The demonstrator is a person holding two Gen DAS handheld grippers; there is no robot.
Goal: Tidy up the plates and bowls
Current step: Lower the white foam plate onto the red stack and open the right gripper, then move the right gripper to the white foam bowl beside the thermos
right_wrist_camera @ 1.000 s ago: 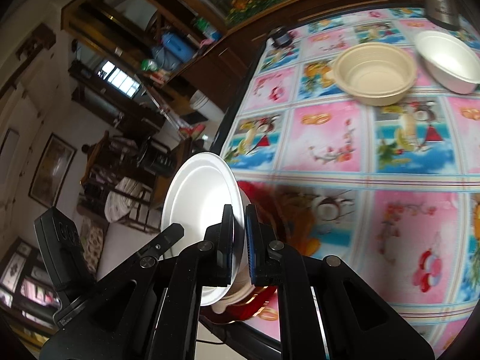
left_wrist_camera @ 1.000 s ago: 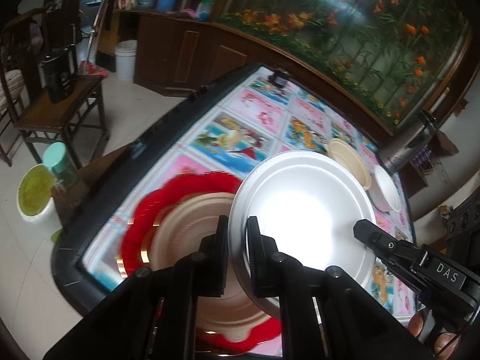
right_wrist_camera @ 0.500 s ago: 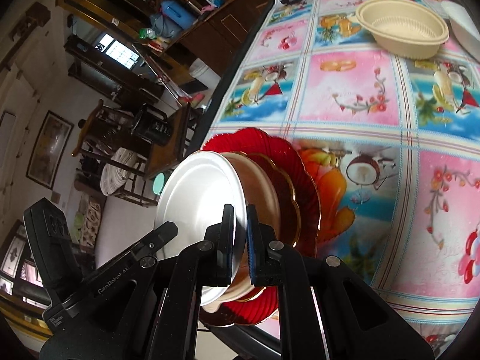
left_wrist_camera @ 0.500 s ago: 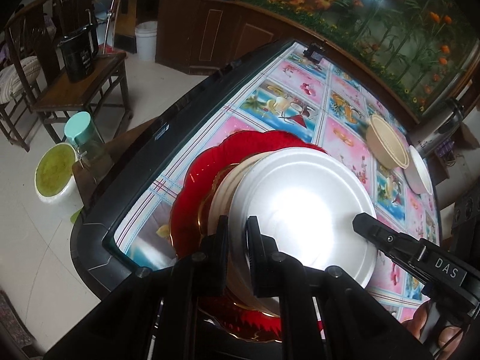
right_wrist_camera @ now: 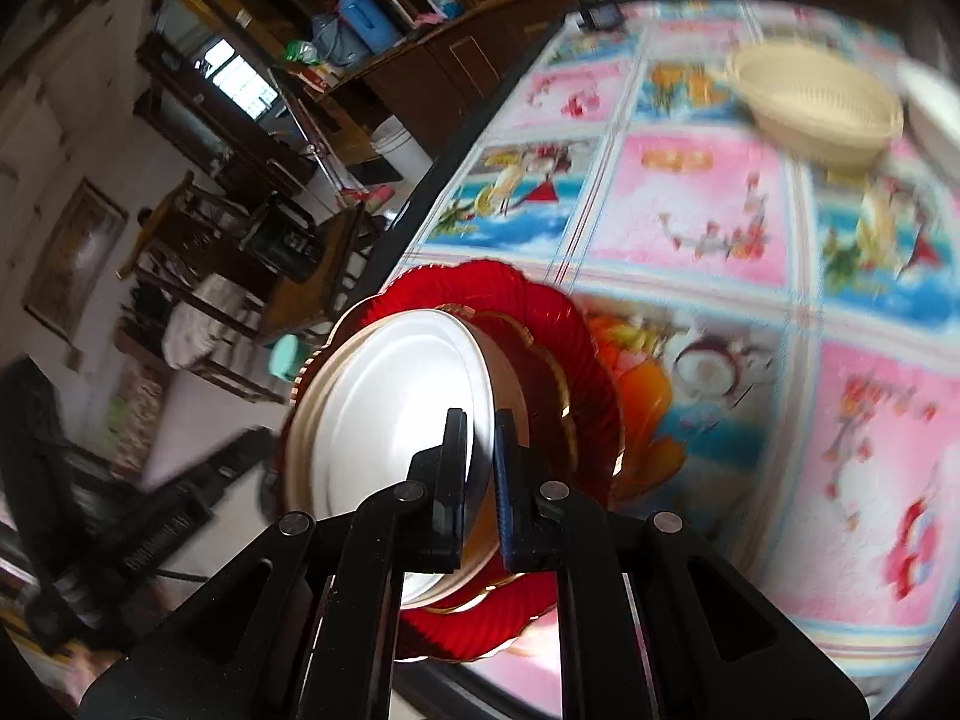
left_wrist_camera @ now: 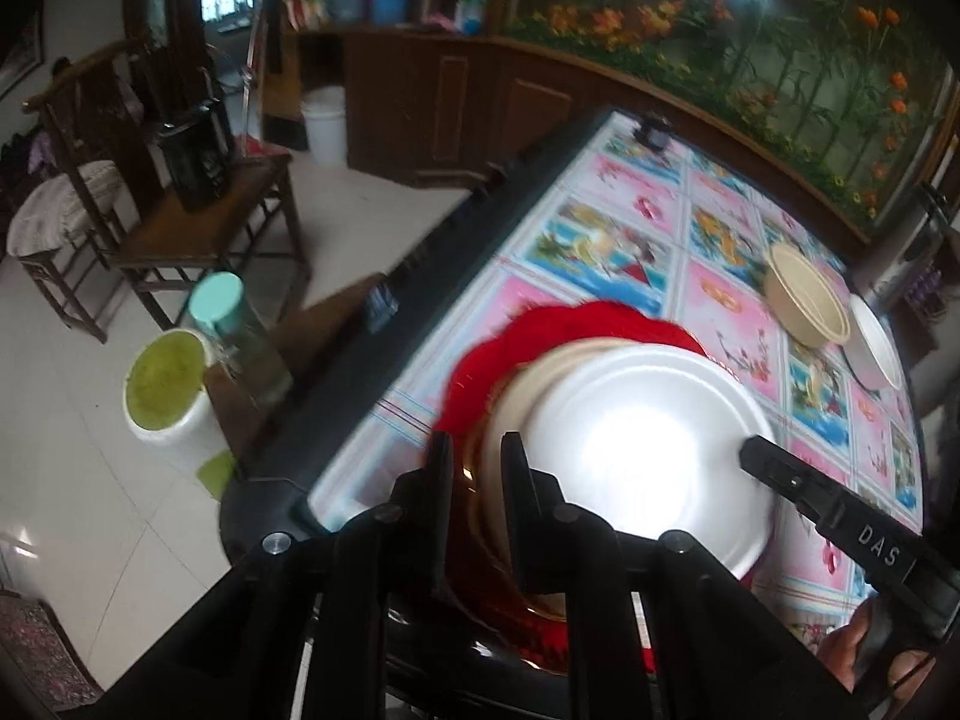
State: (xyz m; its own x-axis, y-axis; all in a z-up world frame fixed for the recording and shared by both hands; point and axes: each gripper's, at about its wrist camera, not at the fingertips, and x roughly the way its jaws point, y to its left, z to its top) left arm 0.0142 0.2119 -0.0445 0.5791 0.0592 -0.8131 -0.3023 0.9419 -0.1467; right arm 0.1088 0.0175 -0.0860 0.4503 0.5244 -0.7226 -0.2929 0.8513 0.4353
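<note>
A white foam plate [left_wrist_camera: 648, 450] [right_wrist_camera: 384, 450] lies on a beige plate [left_wrist_camera: 540, 378] [right_wrist_camera: 510, 384], which lies on a red scalloped plate [left_wrist_camera: 540, 330] [right_wrist_camera: 576, 348] at the table's near left corner. My left gripper [left_wrist_camera: 474, 450] has its jaws a little apart at the stack's left edge, off the white plate. My right gripper [right_wrist_camera: 478, 426] has narrow jaws around the white plate's rim; its fingers also show in the left wrist view [left_wrist_camera: 780, 474]. A beige bowl [left_wrist_camera: 807, 300] [right_wrist_camera: 816, 102] and a white bowl [left_wrist_camera: 876, 348] [right_wrist_camera: 936, 114] sit farther back.
The table has a pictured pink and blue cloth [left_wrist_camera: 630, 222] and a black edge [left_wrist_camera: 384, 348]. To the left stand a wooden chair [left_wrist_camera: 198, 222], a bottle with a teal cap [left_wrist_camera: 234, 324] and a bucket [left_wrist_camera: 168, 384]. A cabinet runs behind.
The white plate has come down flat onto the beige and red plates. My left gripper has opened and let go of its rim. The right gripper's jaws have widened slightly.
</note>
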